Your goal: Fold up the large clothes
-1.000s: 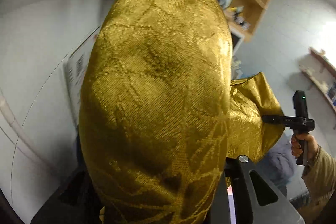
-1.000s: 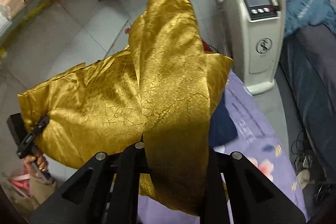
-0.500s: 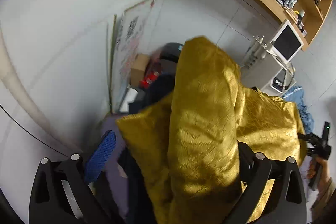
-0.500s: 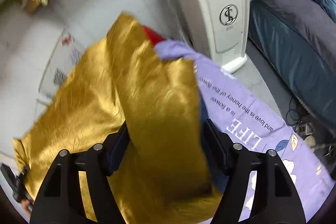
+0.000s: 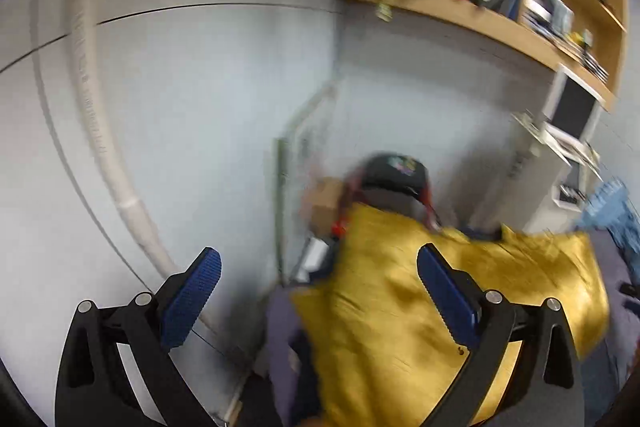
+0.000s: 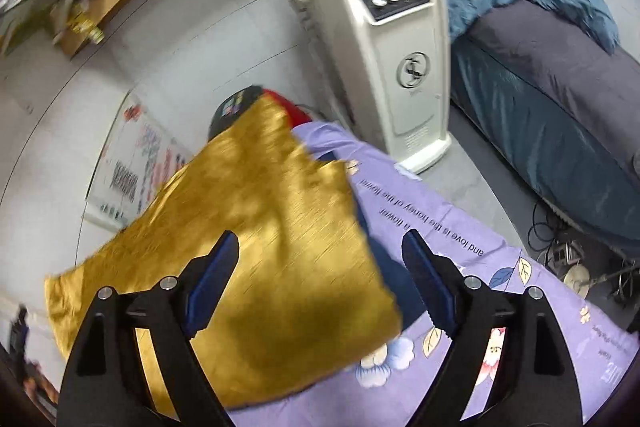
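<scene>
Left gripper (image 5: 316,291) stands wide open and empty; our right gripper (image 6: 320,275) is still opening, its 2 pads clear of the gold garment (image 6: 256,239). We see that garment lying loose on the lilac floral sheet (image 6: 472,239), toward its far edge.

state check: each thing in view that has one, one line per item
left gripper: open, nothing between the pads
right gripper: jaws opening, released
gold garment: dropped, lying folded on the purple sheet
purple sheet: spread flat
white machine: upright, screen dark
</scene>
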{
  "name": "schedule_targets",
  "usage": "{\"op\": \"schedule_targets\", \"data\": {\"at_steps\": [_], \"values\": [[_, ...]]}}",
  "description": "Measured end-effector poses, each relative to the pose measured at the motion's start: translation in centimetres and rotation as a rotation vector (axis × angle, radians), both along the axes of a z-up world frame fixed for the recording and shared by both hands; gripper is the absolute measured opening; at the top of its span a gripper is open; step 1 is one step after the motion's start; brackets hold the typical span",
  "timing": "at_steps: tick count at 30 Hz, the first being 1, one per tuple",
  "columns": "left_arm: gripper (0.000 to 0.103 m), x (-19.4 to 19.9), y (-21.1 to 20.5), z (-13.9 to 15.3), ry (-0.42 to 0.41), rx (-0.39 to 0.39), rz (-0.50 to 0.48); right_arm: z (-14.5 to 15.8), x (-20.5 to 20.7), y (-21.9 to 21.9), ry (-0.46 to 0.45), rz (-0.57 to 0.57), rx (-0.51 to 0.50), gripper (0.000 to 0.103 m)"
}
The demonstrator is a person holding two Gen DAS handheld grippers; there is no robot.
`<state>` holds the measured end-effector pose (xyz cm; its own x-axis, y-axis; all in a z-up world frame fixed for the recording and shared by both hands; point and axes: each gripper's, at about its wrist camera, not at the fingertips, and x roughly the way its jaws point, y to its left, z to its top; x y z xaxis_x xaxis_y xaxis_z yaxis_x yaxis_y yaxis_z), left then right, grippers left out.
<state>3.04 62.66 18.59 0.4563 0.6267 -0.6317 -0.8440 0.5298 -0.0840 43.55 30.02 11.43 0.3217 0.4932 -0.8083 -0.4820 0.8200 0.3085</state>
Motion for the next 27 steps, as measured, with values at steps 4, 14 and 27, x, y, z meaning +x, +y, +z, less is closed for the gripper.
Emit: {"op": "schedule_targets", "data": {"at_steps": [4,14,27], "values": [[0.097,2.9,-4.3,-0.6,0.056,-0.057,-0.106,1.5,-6.2,2.7,-0.045,0.202,-0.127,0.083],[0.097,5.3,-12.8,-4.7,0.196,-0.241,-0.193,4.3,-16.8,4.4,-0.257,0.412,-0.310,0.097],[0.097,5.0,-15.9,-4.7,0.284,-0.216,-0.156,4.6,-19.1,4.3,-0.301,0.429,-0.350,0.097]]}}
